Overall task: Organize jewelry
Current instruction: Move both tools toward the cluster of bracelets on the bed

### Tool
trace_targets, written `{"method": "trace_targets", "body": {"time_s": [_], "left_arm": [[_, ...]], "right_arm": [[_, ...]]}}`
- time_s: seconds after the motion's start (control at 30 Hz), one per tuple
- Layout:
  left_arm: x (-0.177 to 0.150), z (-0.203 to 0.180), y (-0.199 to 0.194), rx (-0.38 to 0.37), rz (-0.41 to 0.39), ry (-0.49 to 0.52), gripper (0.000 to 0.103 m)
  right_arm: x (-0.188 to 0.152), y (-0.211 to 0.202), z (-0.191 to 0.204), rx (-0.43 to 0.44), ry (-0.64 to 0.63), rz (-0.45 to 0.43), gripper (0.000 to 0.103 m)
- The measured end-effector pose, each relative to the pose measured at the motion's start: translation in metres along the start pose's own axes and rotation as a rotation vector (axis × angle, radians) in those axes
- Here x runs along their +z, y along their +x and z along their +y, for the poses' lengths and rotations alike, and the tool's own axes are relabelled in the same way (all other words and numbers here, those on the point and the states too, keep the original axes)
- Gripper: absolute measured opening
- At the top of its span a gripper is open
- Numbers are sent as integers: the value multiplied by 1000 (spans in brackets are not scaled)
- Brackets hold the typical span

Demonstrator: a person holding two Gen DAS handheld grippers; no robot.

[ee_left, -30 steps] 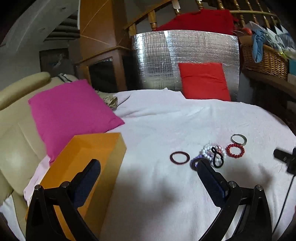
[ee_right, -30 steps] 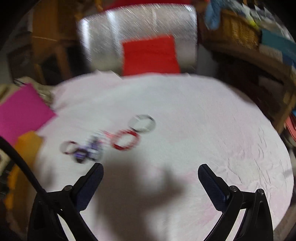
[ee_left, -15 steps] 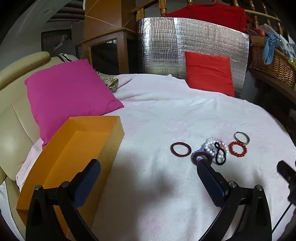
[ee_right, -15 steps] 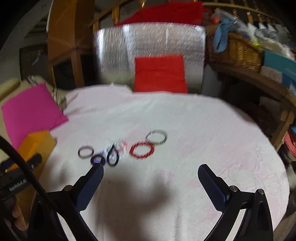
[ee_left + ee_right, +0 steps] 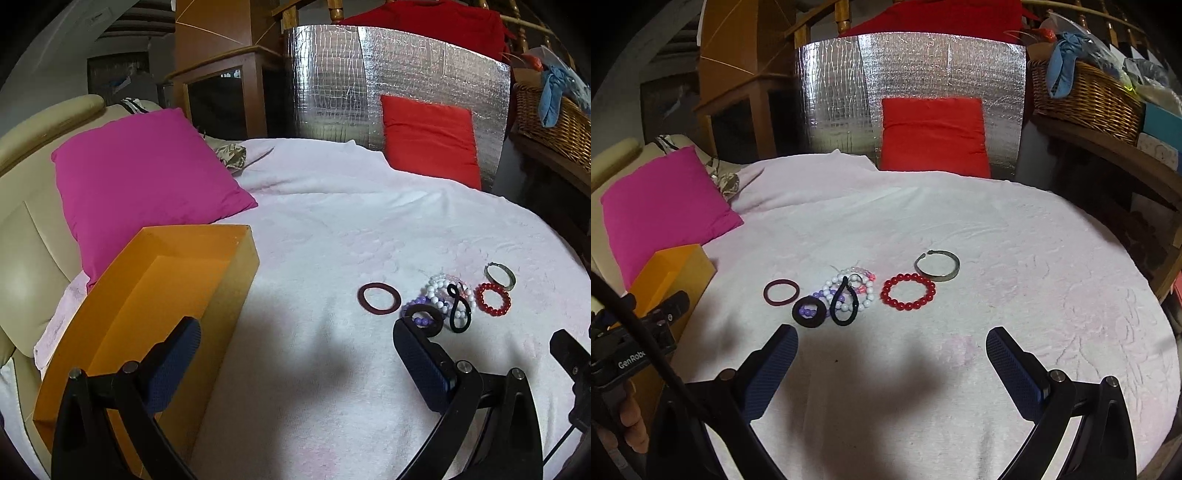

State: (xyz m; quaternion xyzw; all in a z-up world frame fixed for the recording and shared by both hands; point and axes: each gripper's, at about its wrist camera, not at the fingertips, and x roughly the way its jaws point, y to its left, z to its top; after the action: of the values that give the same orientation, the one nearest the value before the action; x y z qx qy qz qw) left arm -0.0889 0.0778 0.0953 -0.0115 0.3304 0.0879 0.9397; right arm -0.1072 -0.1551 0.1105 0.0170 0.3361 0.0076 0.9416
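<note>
Nearest, right tongs spread wide and empty above the pale pink blanket, blue padded fingers well apart

Left tongs likewise wide and holding nothing, left finger over the near wall of the orange box, right fingertip just short of the jewelry

At the left edge of the right wrist view, part of a hand gripping the handle of the left tool

Just beyond the tongs, a cluster of rings and bracelets lying flat on the blanket: a thick black hair tie resting on purple beads, a thin black elastic looped in a teardrop across a white bead bracelet, a few pink clear beads behind that

Left of the cluster and apart from it, a maroon ring; right of it, a red bead bracelet, and just behind that, nearly touching, an open metal bangle

Orange box open-topped, nothing seen inside, well left of the jewelry at the blanket's edge

Farther back, a magenta pillow on a cream sofa, a red cushion leaning on a silver foil panel

Farthest right, a wicker basket with blue cloth on a wooden shelf
</note>
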Motion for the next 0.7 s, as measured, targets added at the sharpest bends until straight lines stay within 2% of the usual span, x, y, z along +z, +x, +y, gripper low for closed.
{"method": "trace_targets", "body": {"time_s": [0.3, 0.7], "left_arm": [[-1, 3, 3, 20, 9, -4, 103], [-3, 3, 6, 35, 18, 1, 103]], "right_arm": [[1, -1, -2, -12, 27, -9, 103], [0, 6, -15, 11, 96, 29, 103]]}}
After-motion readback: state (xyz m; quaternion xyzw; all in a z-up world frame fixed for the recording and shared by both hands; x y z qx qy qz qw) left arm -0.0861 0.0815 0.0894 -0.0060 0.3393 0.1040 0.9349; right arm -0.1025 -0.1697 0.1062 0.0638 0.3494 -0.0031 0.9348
